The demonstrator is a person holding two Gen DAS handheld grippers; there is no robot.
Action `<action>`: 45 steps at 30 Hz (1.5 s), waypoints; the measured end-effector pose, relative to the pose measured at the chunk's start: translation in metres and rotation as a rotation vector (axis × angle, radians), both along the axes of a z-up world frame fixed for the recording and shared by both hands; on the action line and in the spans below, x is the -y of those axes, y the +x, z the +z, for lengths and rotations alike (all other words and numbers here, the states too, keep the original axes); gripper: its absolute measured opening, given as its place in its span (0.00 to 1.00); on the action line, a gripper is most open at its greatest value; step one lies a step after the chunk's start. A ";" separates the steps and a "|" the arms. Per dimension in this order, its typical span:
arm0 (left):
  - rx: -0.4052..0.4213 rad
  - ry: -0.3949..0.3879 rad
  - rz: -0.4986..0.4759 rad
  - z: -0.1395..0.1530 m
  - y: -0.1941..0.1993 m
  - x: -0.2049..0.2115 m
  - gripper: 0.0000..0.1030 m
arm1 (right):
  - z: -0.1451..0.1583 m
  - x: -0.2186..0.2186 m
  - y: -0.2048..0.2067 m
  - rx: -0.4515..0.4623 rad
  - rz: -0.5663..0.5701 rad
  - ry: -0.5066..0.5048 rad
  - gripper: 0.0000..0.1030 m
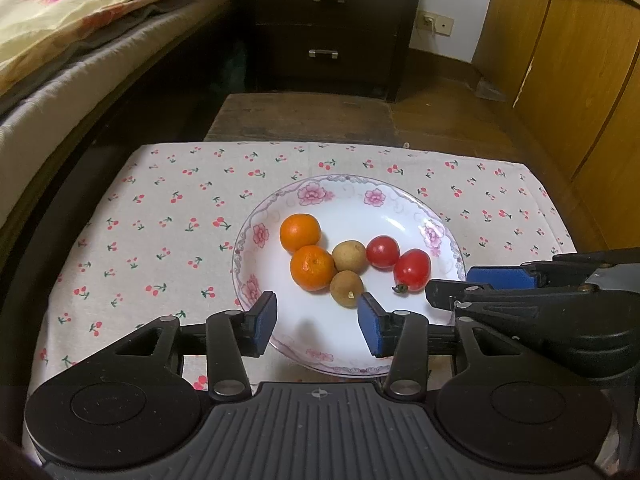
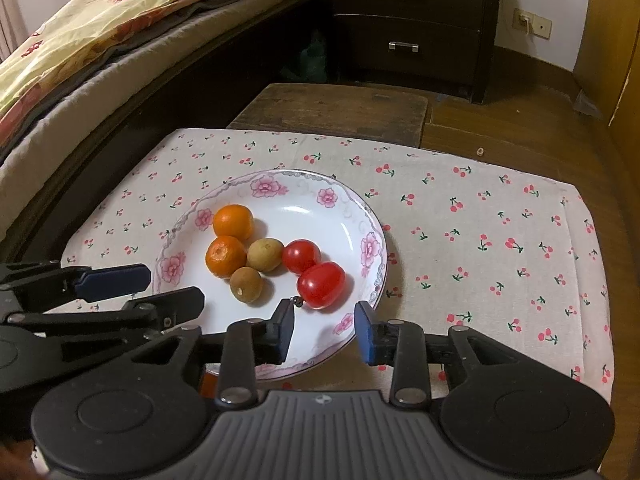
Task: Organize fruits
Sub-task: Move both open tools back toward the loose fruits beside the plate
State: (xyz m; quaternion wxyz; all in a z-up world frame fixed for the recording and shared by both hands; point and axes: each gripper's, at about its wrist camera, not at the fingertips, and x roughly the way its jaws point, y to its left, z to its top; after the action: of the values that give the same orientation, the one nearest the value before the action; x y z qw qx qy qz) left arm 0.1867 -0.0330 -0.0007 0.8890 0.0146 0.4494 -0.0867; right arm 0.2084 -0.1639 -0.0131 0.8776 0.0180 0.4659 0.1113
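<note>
Fruit lies grouped on the floral plate (image 1: 434,236), which sits on the cherry-print cloth (image 1: 160,216): two tangerines (image 1: 312,267) touching at the left, two brown longan-like fruits (image 1: 347,289) in the middle, two cherry tomatoes (image 1: 412,270) at the right. All six look light and round, so they will probably roll on the glazed surface once nudged. Tangerine peel is likely soft and grippy; take hold across the widest part. The tomatoes have smooth, thin skin (probably slippery and easily split), so a gentle grip across the middle, clear of the stem, seems advisable. The brown fruits appear firmer, with a dry shell. The left gripper (image 1: 318,322) hangs over the near rim, its jaws partly apart and empty. The right gripper (image 2: 325,330) hangs just short of the nearer tomato, jaws somewhat apart, holding nothing.
</note>
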 end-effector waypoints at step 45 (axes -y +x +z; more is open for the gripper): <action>-0.031 -0.024 0.013 0.005 -0.071 -0.044 0.63 | 0.001 -0.033 -0.094 -0.051 0.124 0.005 0.37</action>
State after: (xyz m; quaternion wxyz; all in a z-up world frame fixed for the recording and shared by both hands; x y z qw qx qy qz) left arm 0.1159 0.0105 0.0042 0.8826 -0.0001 0.4621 -0.0865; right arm 0.1147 -0.1313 -0.0120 0.8569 -0.0059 0.4880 0.1660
